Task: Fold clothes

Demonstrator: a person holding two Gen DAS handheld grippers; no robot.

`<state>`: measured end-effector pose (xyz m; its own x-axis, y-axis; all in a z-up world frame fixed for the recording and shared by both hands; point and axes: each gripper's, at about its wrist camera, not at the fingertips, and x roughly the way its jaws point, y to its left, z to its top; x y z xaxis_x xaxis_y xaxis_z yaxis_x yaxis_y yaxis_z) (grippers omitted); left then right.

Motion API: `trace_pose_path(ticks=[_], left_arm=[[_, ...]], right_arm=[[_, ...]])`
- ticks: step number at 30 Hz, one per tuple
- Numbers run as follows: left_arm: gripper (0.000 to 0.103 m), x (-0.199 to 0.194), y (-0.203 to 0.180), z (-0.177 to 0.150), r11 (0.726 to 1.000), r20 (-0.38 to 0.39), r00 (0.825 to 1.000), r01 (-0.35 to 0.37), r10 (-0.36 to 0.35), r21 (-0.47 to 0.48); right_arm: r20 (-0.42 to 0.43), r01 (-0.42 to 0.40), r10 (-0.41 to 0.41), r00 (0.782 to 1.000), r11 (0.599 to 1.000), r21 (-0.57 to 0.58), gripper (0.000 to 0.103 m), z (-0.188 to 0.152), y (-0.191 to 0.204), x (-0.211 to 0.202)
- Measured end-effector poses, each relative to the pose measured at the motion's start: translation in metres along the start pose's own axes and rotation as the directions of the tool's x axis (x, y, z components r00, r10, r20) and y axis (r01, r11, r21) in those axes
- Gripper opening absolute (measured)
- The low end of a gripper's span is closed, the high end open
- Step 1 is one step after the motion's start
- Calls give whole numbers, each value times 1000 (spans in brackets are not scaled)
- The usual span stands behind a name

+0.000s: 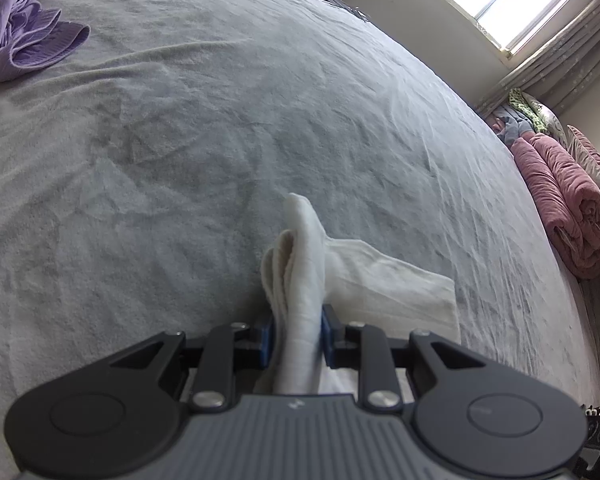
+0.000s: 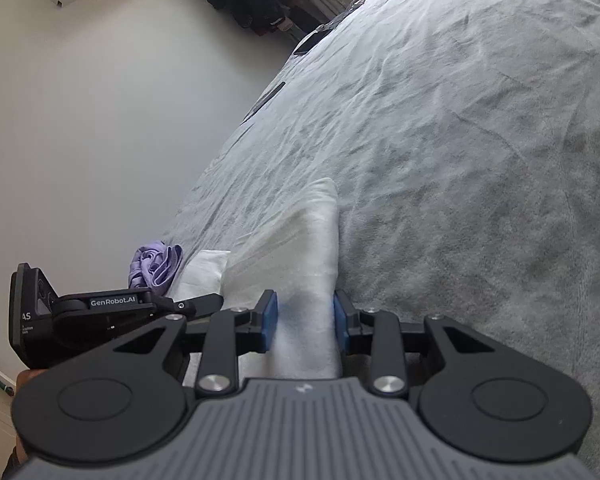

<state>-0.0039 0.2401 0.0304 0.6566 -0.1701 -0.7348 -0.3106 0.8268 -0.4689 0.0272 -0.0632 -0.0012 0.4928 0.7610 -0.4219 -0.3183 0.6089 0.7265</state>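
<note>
A white garment [image 1: 364,280] lies partly on the grey bed, with folded layers bunched upward. My left gripper [image 1: 298,334] is shut on a thick folded edge of it, blue pads pressing both sides. In the right wrist view my right gripper [image 2: 305,320] is shut on another part of the white garment [image 2: 296,248], which rises in a fold ahead of the pads. The left gripper's body [image 2: 100,312] shows at the lower left of that view, close beside the right one.
A crumpled purple garment [image 1: 24,24] lies at the bed's far left, also seen as the purple garment [image 2: 156,266]. Rolled pink bedding [image 1: 568,204] sits off the bed's right side under a window [image 1: 512,0]. The grey bedspread [image 1: 220,120] stretches wide ahead. A plain wall [image 2: 100,120] borders the bed.
</note>
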Motion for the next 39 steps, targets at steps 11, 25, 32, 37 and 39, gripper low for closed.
trace_pose_path(ticks=[11, 25, 32, 37, 39], left_arm=[[24, 0, -1, -1, 1000, 2, 1000, -8, 8, 19], [24, -1, -2, -2, 1000, 3, 1000, -16, 16, 23], [24, -1, -3, -2, 1000, 5, 1000, -14, 13, 27], [23, -1, -3, -2, 999, 8, 1000, -13, 13, 30], [22, -1, -4, -2, 999, 10, 1000, -16, 16, 32]], right_arm=[[-6, -18, 19, 1000, 1000, 13, 31, 5, 2, 4], [-6, -20, 20, 1000, 1000, 7, 30, 10, 3, 10], [21, -2, 1, 1000, 1000, 29, 15, 2, 0, 8], [17, 21, -21, 1000, 1000, 8, 14, 3, 5, 14], [17, 27, -27, 999, 1000, 2, 14, 4, 7, 17]])
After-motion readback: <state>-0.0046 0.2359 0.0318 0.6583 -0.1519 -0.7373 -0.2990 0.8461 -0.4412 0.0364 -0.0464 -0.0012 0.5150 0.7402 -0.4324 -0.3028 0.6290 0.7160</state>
